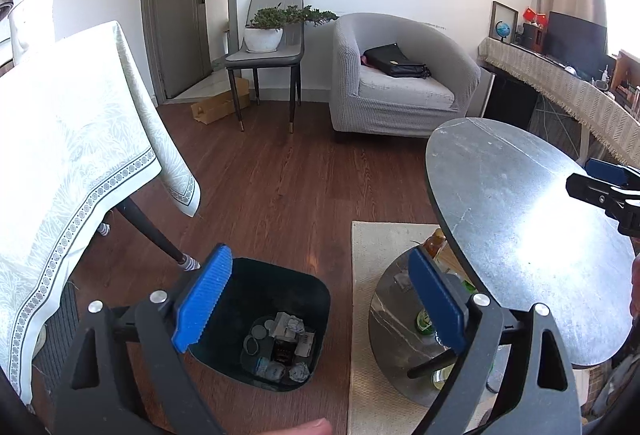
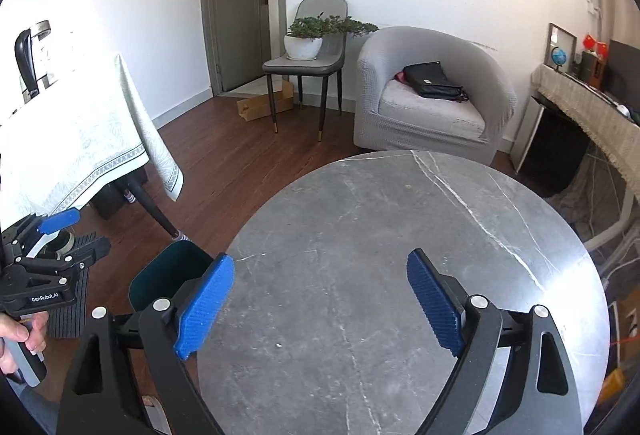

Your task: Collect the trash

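Note:
A dark bin (image 1: 280, 277) stands on the wooden floor beside the round grey marble table (image 1: 516, 203). Crumpled paper and other trash (image 1: 280, 345) lie at its bottom. My left gripper (image 1: 320, 259) hangs over the bin, open, with nothing between its blue pads (image 1: 202, 301). My right gripper (image 2: 320, 271) is open above the bare marble table top (image 2: 400, 235) and holds nothing. It also shows at the right edge of the left wrist view as the right gripper (image 1: 600, 187). In the right wrist view the left gripper (image 2: 76, 235) is at the left, and the bin (image 2: 168, 275) peeks out by the table.
A table with a white cloth (image 1: 68, 139) stands left of the bin. Bottles (image 1: 430, 247) sit on the marble table's lower shelf, over a pale rug (image 1: 372, 375). Farther back are a grey armchair (image 1: 400, 83), a chair with a potted plant (image 1: 264, 35), and a cardboard box (image 1: 212, 109).

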